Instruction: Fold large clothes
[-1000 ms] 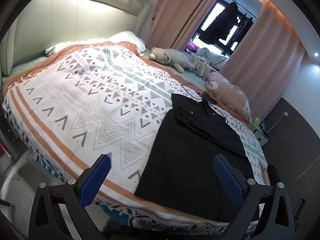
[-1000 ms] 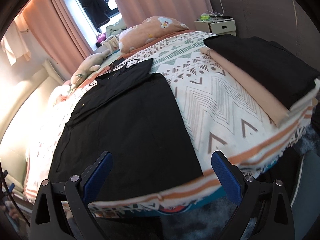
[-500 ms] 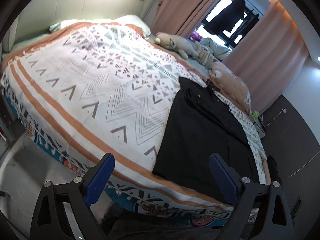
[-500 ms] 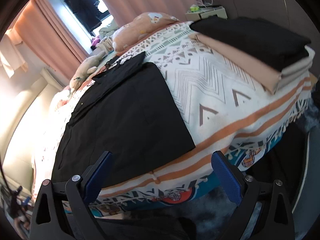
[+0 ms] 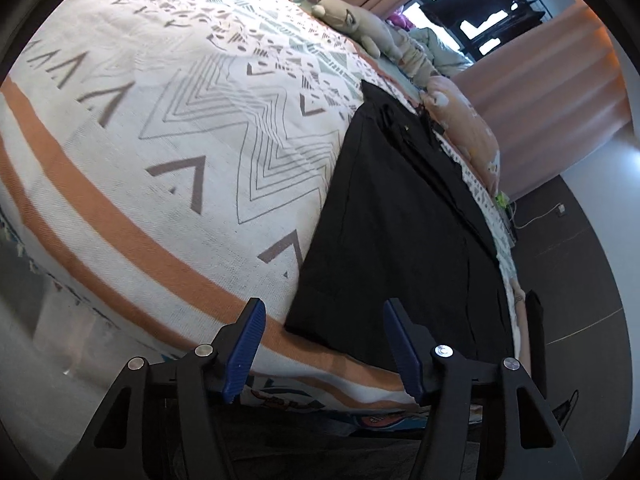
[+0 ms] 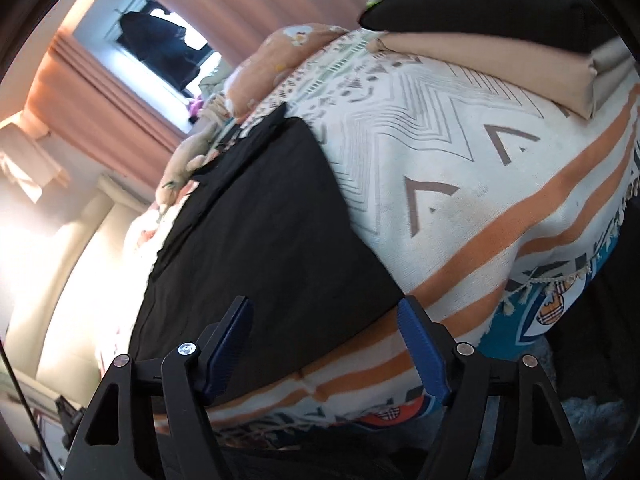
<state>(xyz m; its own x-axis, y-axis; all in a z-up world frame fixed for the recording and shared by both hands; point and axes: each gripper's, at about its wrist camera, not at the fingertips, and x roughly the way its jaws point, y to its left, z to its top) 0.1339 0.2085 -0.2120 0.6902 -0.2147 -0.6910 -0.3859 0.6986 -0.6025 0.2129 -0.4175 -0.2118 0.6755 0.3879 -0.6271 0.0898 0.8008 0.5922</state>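
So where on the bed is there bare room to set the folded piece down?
Widest bare patterned blanket lies left of the black garment. A narrower strip lies between it and the folded stack. Crowded along the far edge by the plush toys.

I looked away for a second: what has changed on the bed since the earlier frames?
Both grippers dropped toward the near edge of the black garment. The left gripper now frames its near-left corner, the right gripper its near-right corner. Both narrowed their fingers but remain open, holding nothing. The garment, bedspread and folded stack stayed put.
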